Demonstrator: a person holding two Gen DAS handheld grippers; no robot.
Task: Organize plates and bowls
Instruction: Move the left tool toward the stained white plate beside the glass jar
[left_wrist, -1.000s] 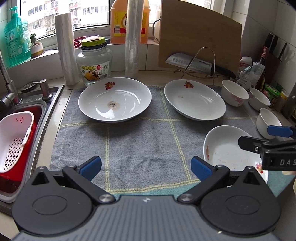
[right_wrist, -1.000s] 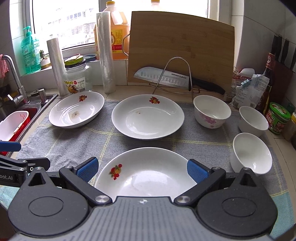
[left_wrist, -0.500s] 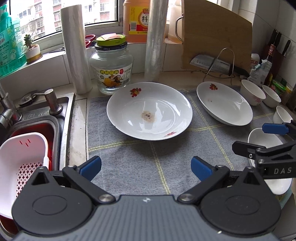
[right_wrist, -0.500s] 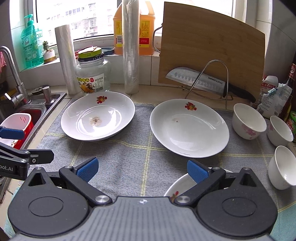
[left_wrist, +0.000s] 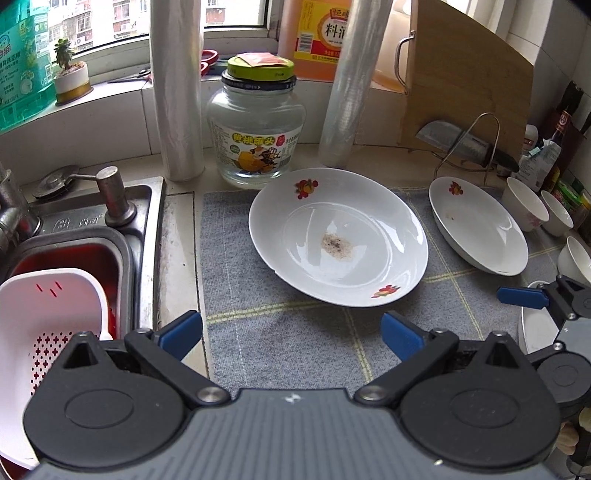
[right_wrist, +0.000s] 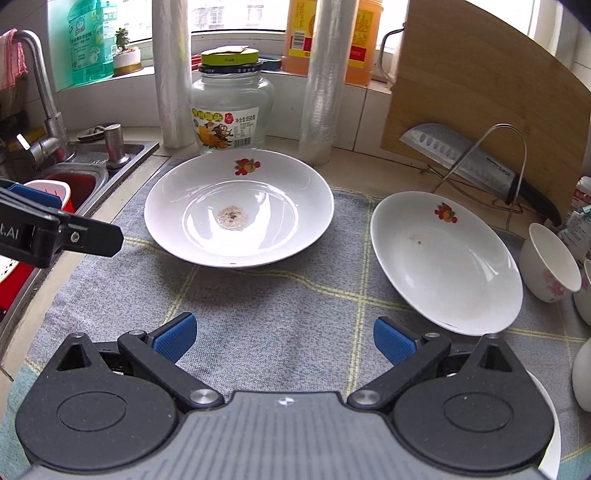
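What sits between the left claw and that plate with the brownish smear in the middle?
Nothing visible does. The left claw is open and aimed at the smeared plate, with only bare grey cloth between them. The glass jar stands behind the plate, and the second plate lies off to its right.

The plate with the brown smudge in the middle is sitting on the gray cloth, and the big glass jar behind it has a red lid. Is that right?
Not quite. The jar behind the smudged plate has a yellow-green lid, not a red one; both wrist views show it. The rest holds: the plate sits on the gray cloth.
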